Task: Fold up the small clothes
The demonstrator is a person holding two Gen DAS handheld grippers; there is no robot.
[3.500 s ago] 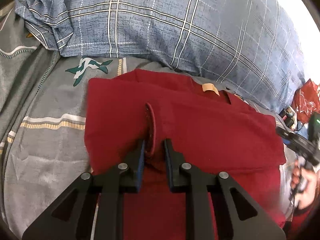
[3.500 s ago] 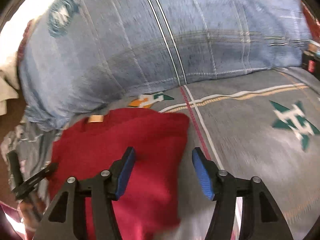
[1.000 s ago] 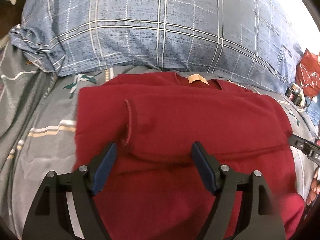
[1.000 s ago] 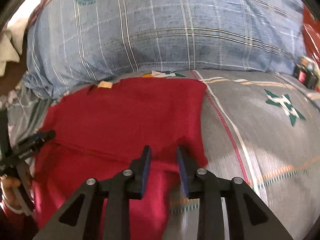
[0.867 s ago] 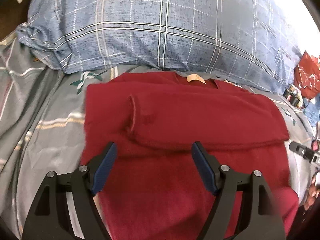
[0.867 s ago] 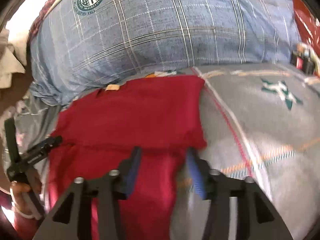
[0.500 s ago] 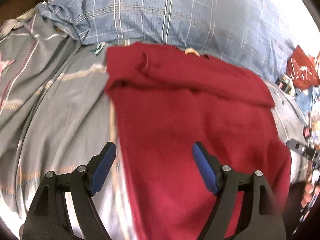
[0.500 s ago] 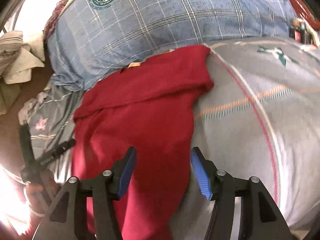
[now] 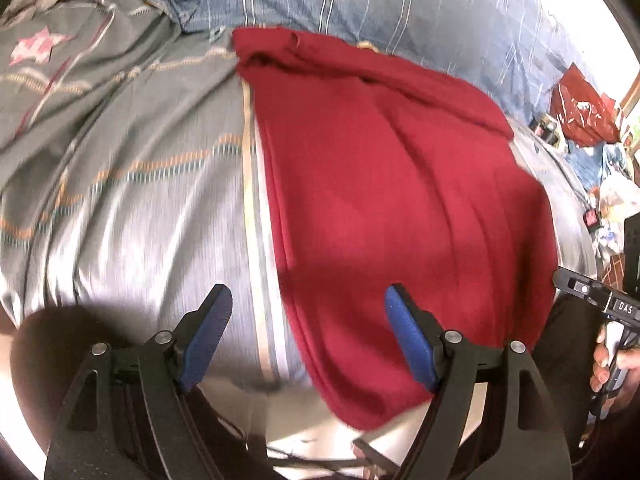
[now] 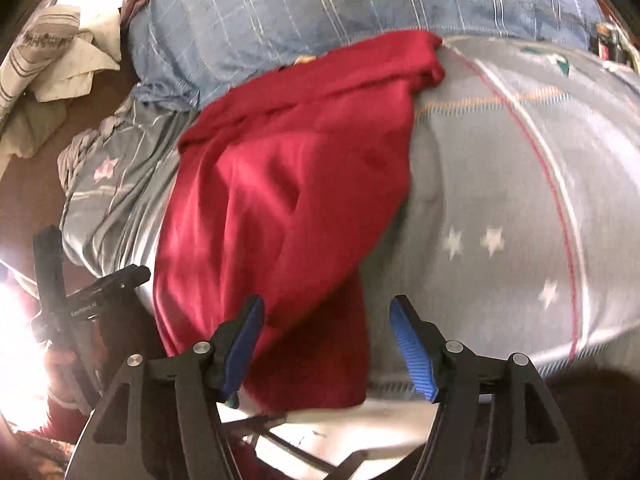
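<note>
- I see the red shirt [image 9: 400, 184] lying flat on the gray bed sheet [image 9: 132, 200], its top end just below the blue checked pillow [image 9: 360, 4]
- The top part of the shirt is folded over, and its bottom hem hangs a little over the near edge of the bed
- My left gripper [image 9: 308, 334] is spread wide and holds nothing; the shirt's left edge runs between its blue pads, which don't touch it
- My right gripper [image 10: 326, 346] is opening; the shirt's bottom right corner sits between its pads, not pinched
- To the left of the shirt there is lots of bare sheet
- To the right of the shirt there is more bare sheet with little white stars [image 10: 492, 240]
</note>
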